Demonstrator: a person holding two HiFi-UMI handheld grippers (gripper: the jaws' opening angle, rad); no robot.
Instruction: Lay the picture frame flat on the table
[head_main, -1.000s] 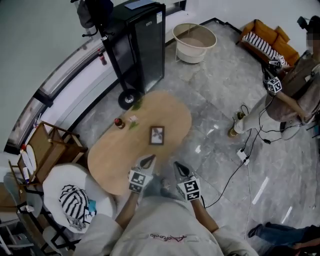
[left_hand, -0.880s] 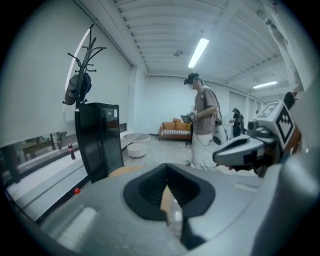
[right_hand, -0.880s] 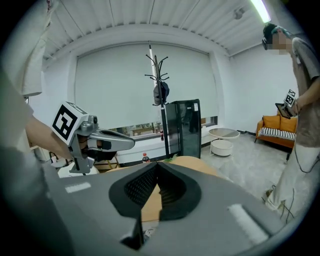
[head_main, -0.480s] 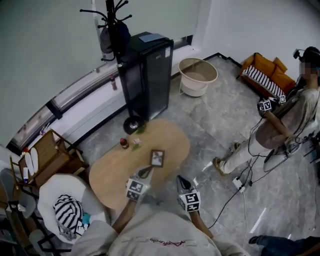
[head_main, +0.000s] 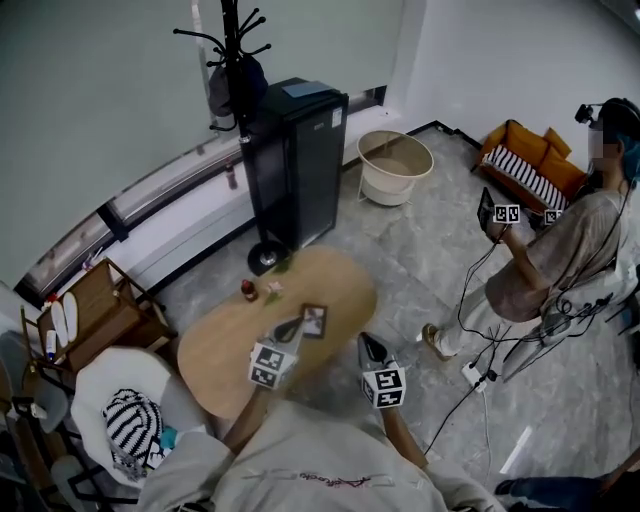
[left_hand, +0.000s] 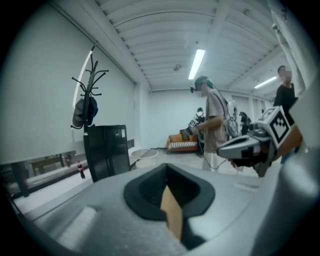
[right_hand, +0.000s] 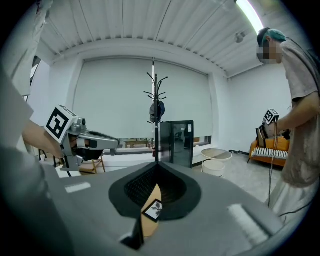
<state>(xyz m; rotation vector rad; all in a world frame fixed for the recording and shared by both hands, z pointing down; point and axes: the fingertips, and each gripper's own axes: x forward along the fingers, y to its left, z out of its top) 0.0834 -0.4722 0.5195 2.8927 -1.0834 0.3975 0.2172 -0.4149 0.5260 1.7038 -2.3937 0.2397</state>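
The picture frame (head_main: 314, 320), dark-edged with a pale picture, appears to lie flat and face up on the oval wooden table (head_main: 230, 345). My left gripper (head_main: 297, 325) hovers above the table's near side, shut and empty, its tip showing just left of the frame. My right gripper (head_main: 366, 342) hangs off the table's near right edge, also shut and empty. In the right gripper view the frame (right_hand: 153, 210) shows through the narrow slit of the jaws (right_hand: 156, 192), and the left gripper (right_hand: 90, 141) is at left. The left gripper view (left_hand: 168, 186) shows only a sliver of table.
A small dark bottle (head_main: 246, 290) and a small packet (head_main: 270, 289) stand at the table's far side. Behind it are a black cabinet (head_main: 300, 160), a coat stand (head_main: 235, 60) and a round tub (head_main: 393, 165). A person (head_main: 550, 265) with cables stands right; chairs (head_main: 105, 315) are left.
Both grippers have risen, still shut. The left tip now shows right beside the frame. The view has pulled back, and the person at right has shifted and turned.
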